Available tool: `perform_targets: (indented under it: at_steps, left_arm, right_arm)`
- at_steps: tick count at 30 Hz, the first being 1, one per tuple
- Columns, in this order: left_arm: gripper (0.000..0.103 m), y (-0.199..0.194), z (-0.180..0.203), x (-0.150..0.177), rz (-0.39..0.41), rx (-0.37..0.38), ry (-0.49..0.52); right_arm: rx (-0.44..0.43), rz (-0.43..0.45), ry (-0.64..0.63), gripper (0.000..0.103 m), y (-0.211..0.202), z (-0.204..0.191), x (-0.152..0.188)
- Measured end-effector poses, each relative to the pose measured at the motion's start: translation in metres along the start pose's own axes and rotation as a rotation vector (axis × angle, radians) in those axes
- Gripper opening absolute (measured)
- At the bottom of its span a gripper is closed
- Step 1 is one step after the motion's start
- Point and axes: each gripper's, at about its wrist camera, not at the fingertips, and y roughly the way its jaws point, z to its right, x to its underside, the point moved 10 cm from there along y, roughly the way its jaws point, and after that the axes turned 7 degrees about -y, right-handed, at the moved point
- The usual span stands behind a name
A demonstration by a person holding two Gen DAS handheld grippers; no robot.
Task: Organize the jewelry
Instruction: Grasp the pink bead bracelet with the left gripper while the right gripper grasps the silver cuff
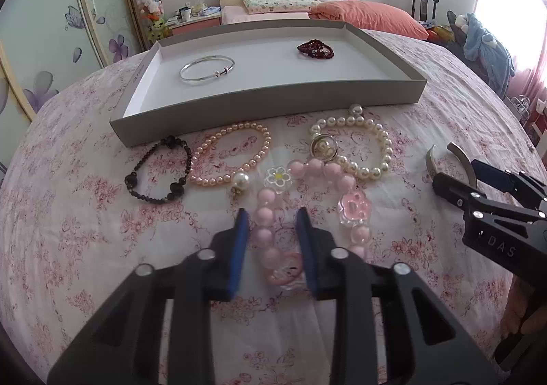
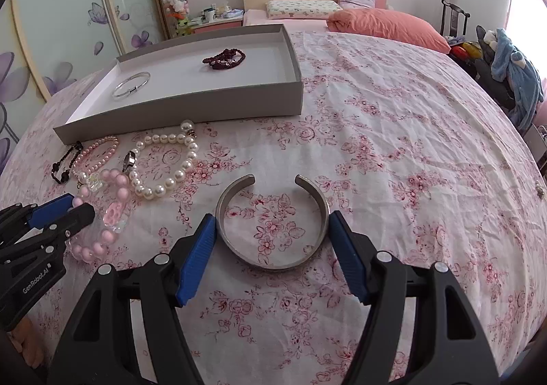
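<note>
2 tools, both open: left (image 1: 271, 217) straddles pink bracelet (image 1: 266, 234), right (image 2: 272, 221) straddles cuff (image 2: 273, 258).

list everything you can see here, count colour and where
tray: 1, grey outside and white inside, on the bedspread beyond the loose bracelets
thin bangle: 1, silver, in the tray, left part
beaded bracelet: 1, dark red, bunched in the tray, right part
black bracelet: 1, black beads, on the bedspread in front of the tray, leftmost
peach pearl bracelet: 1, peach pink, beside the black one
white pearl bracelet: 1, cream white, right of the peach one
pink bracelet: 1, pink beads with clear flower charms, nearest the left claw
cuff bangle: 1, silver, open-ended, flat on the bedspread
bedspread: 1, white with pink flowers
left claw: open, straddling the pink bracelet
right claw: open, either side of the cuff bangle
</note>
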Motion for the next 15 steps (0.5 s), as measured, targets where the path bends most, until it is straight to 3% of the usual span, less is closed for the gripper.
perform_targets:
  at_steps: [5, 9, 13, 15]
  left_arm:
    - [0.022, -0.005, -0.027, 0.003, -0.005, -0.029, -0.029]
    - [0.026, -0.010, -0.050, 0.006, -0.013, -0.047, -0.058]
    - [0.045, -0.012, -0.057, 0.009, -0.018, -0.036, -0.074]
    - [0.048, -0.012, -0.055, 0.011, -0.014, -0.037, -0.060]
  right_arm:
    - [-0.020, 0.003, -0.014, 0.067, 0.001, -0.007, -0.002]
    - [-0.031, 0.001, -0.045, 0.068, 0.002, -0.017, -0.003]
    - [-0.017, -0.004, -0.053, 0.068, 0.003, -0.019, -0.003]
    - [-0.014, -0.005, -0.050, 0.069, 0.003, -0.019, -0.003]
